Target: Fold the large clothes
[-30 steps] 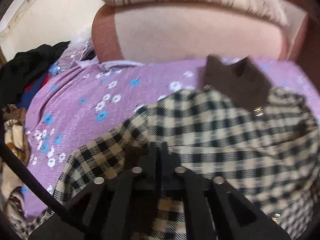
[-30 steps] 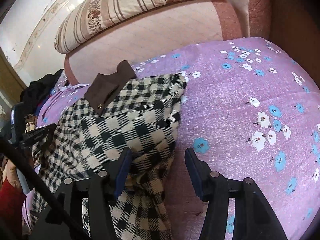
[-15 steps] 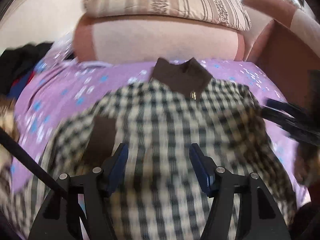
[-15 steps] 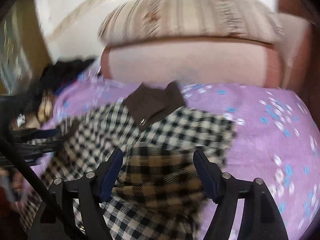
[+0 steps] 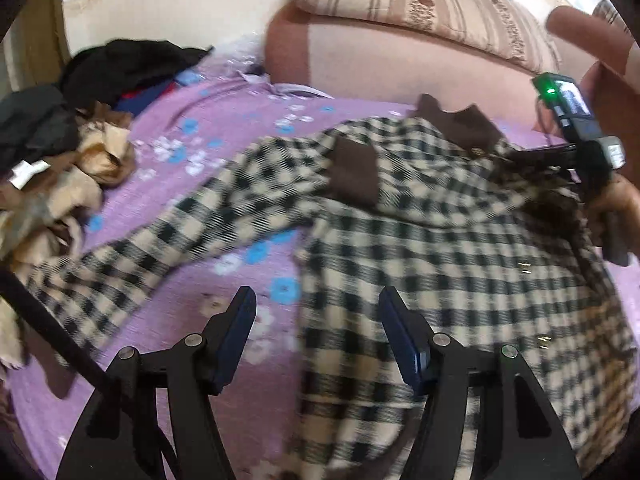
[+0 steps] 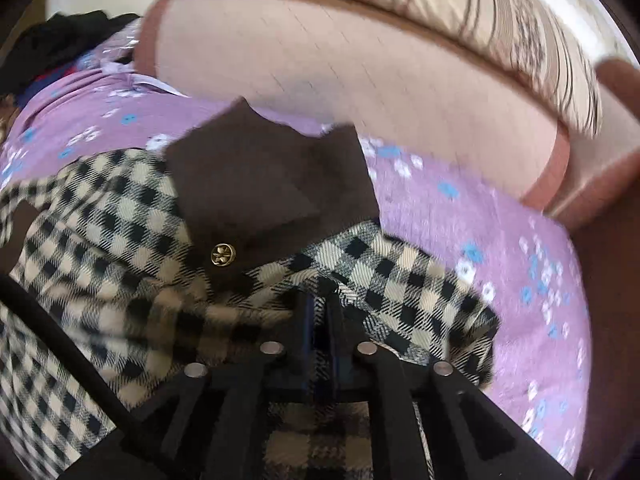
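A black-and-cream checked jacket (image 5: 440,240) with a brown collar (image 6: 256,184) and a brass button (image 6: 223,255) lies on the purple flowered bedsheet (image 5: 224,136). One sleeve (image 5: 160,248) stretches out to the left. My left gripper (image 5: 316,320) hovers open over the jacket's left edge, nothing between its blue pads. My right gripper (image 6: 320,304) is shut on a fold of the checked jacket just below the collar. In the left wrist view the right gripper's body (image 5: 576,136) shows at the jacket's far right, held by a hand.
A heap of dark and tan clothes (image 5: 60,128) lies at the bed's left. A pink padded headboard (image 5: 400,60) with a striped pillow (image 5: 420,4) on top runs along the back. A brown wall (image 6: 612,320) bounds the right.
My left gripper let go of the jacket, opened and moved left to its edge. My right gripper moved up toward the collar and shut on the checked cloth.
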A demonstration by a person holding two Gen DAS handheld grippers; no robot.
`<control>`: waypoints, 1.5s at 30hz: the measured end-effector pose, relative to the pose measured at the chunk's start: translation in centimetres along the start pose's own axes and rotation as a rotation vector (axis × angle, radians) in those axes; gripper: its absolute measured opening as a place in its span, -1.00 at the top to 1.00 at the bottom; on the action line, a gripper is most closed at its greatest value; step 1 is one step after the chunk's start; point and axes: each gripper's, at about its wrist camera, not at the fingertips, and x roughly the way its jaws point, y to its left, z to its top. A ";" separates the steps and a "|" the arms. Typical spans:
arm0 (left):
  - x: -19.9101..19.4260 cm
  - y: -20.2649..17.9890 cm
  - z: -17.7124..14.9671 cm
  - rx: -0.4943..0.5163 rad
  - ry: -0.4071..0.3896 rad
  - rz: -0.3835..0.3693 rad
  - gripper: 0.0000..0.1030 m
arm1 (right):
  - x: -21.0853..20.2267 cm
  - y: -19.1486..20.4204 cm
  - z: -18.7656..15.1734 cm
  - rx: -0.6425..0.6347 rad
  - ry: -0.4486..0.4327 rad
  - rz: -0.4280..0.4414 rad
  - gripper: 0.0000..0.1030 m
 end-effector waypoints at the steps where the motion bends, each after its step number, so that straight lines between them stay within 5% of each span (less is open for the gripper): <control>1: -0.2 0.3 0.0 -0.006 0.000 -0.002 -0.22 | -0.8 -0.7 -0.1 0.027 -0.012 0.027 0.81; 5: -1.5 1.3 0.0 -0.037 -0.018 -0.032 -0.22 | -6.0 -5.6 -3.0 0.202 -0.095 0.148 -0.13; 9: -1.7 1.7 -0.1 -0.057 -0.023 -0.024 -0.24 | -9.3 -9.1 -8.9 0.251 -0.086 0.149 -0.24; 14: -1.5 1.7 -0.7 -0.107 0.002 -0.063 -0.25 | -8.2 -8.1 -14.5 0.230 -0.045 0.148 -0.26; 19: -1.1 1.9 -1.0 -0.126 0.001 -0.040 -0.25 | -5.6 -4.2 -12.8 0.130 -0.057 0.035 -0.32; 20: -1.0 2.1 -1.0 -0.140 0.005 -0.037 -0.25 | -5.3 -3.9 -12.6 0.126 -0.056 -0.010 -0.22; 21: -0.9 2.5 -0.9 -0.159 0.006 -0.032 -0.25 | -5.1 -4.2 -12.4 0.154 -0.057 -0.052 0.15; 22: -0.8 3.1 -0.8 -0.183 0.005 -0.028 -0.25 | -5.1 -5.6 -12.4 0.246 -0.057 -0.049 0.29; 25: -0.9 4.9 -0.5 -0.236 -0.003 -0.002 -0.25 | -5.0 -12.5 -15.1 0.650 -0.051 0.033 0.30; 27: -0.9 6.1 -0.5 -0.276 0.000 0.008 -0.25 | -4.6 -15.1 -17.4 0.788 -0.029 0.029 0.26; 29: -0.9 7.3 -0.5 -0.323 0.010 -0.008 -0.25 | -4.4 -16.8 -19.4 0.845 -0.040 0.119 0.21; 32: -1.1 8.5 -0.5 -0.378 0.013 -0.037 -0.25 | -6.4 -16.1 -19.8 0.759 -0.026 0.088 -0.06; 37: -2.0 8.4 -0.4 -0.362 -0.017 0.000 -0.25 | -12.7 -11.2 -18.9 0.497 -0.108 -0.069 -0.06; 45: -3.8 8.6 0.3 -0.308 -0.073 0.059 -0.27 | -13.7 3.6 -12.0 0.091 -0.179 0.137 -0.18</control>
